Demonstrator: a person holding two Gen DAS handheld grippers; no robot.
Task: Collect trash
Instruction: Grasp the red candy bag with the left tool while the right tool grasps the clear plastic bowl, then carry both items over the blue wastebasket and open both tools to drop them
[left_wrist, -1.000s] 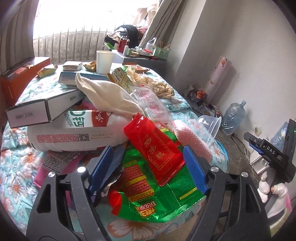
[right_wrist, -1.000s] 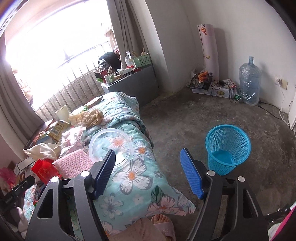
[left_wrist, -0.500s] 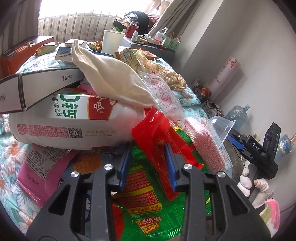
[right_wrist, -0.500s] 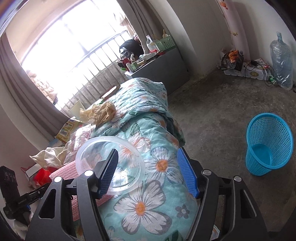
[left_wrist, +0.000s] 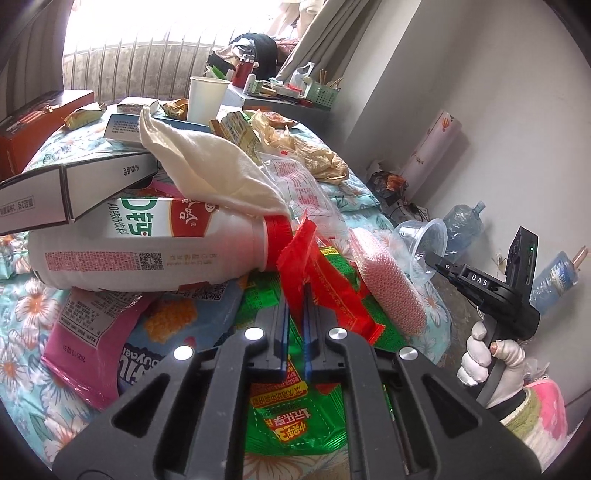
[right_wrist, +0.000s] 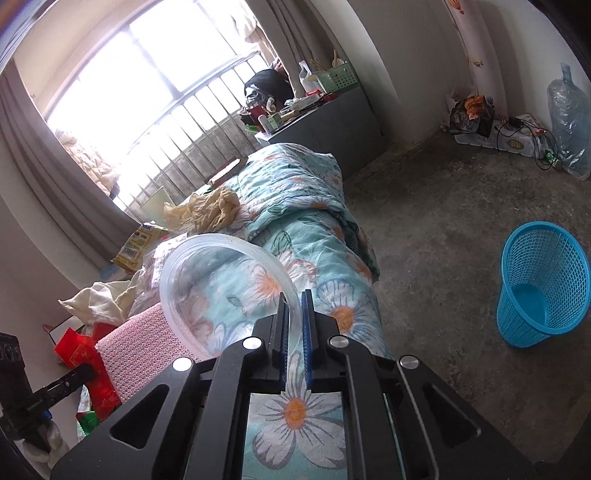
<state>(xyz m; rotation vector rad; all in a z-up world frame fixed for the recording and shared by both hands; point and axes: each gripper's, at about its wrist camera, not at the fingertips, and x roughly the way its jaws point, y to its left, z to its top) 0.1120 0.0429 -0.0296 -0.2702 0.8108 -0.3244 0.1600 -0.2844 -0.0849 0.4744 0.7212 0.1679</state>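
Note:
My left gripper (left_wrist: 295, 301) is shut on a red snack wrapper (left_wrist: 314, 273), pinching its edge above a green wrapper (left_wrist: 291, 410) on the bed. My right gripper (right_wrist: 294, 306) is shut on the rim of a clear plastic bowl (right_wrist: 221, 288) and holds it tilted above the flowered blanket (right_wrist: 317, 229). The right gripper (left_wrist: 432, 260) with the bowl (left_wrist: 424, 243) also shows in the left wrist view. A blue mesh trash basket (right_wrist: 543, 284) stands upright on the concrete floor to the right of the bed.
A large white bottle with a red cap (left_wrist: 147, 251), a cream cloth (left_wrist: 207, 166), flat boxes (left_wrist: 74, 184), a pink sponge (left_wrist: 388, 284), a paper cup (left_wrist: 207, 99) and crumpled bags (left_wrist: 314, 155) crowd the bed. A water jug (right_wrist: 569, 122) and cables lie by the far wall.
Both grippers closed: the left one on the red wrapper, the right one on the bowl's rim. The bowl has tipped up off the blanket.

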